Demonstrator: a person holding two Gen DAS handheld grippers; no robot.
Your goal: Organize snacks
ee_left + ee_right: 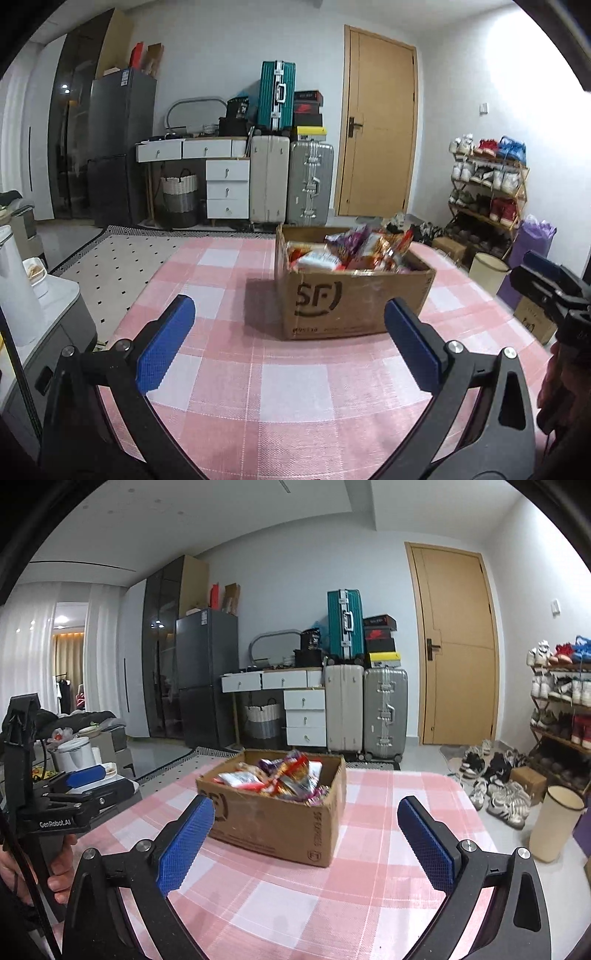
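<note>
A brown cardboard box [354, 299] marked SF stands on the pink checked tablecloth [229, 369]. It is filled with several colourful snack packets [351, 251]. My left gripper [291, 332] is open and empty, a little in front of the box. The box also shows in the right wrist view [273, 819] with the snack packets [284, 775] inside. My right gripper [306, 834] is open and empty, just short of the box's near side. The left gripper's body shows at the left of the right wrist view [81, 779], held by a hand.
The table's left edge borders a grey side unit [55, 325] with a white jug. A cream bin [554, 823] and a shoe rack [487, 184] stand to the right on the floor. Suitcases [291, 184], drawers and a wooden door are far behind.
</note>
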